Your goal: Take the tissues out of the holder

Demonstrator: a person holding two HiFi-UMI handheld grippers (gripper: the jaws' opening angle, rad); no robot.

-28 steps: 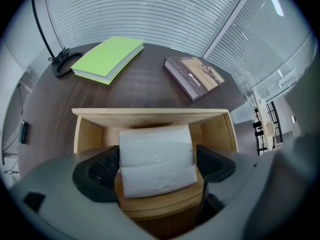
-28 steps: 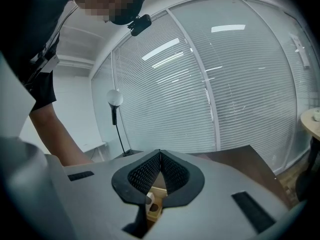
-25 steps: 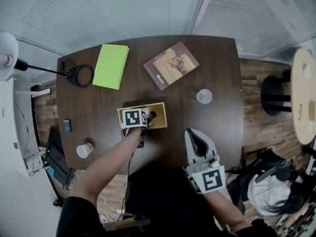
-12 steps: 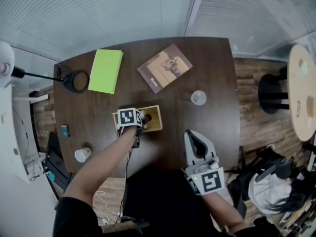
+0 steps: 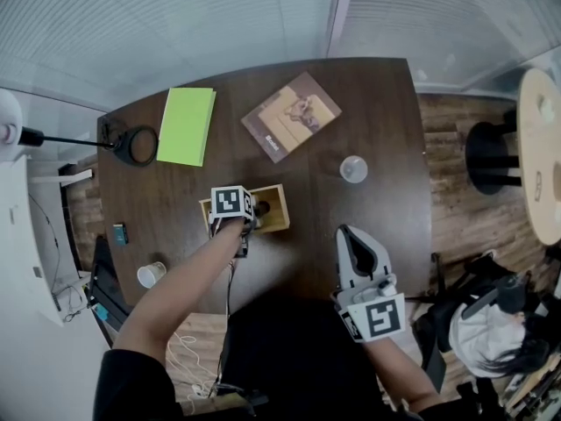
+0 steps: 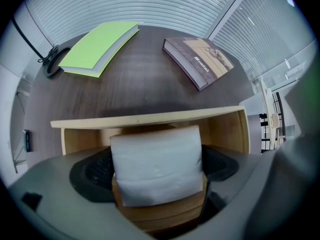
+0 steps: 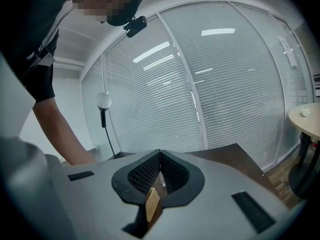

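My left tool (image 5: 246,215) points straight down into the wooden holder (image 6: 150,118). Its jaws have just been opening and are spread wide. The white tissues (image 6: 156,164) stand upright between the pads, still inside the holder, and reach above its far rim. The holder sits mid-desk, nearer the front edge, with bare desk (image 5: 368,112) on every side. The green book (image 5: 187,126) and brown book (image 5: 291,116) lie well apart toward the far edge. A clear cup (image 5: 353,168) stands off to the right. My right tool (image 7: 160,155) hangs over the front edge, well clear of the holder, tips pressed together. A thin tan sliver shows low in its gap, and I cannot tell what it is.
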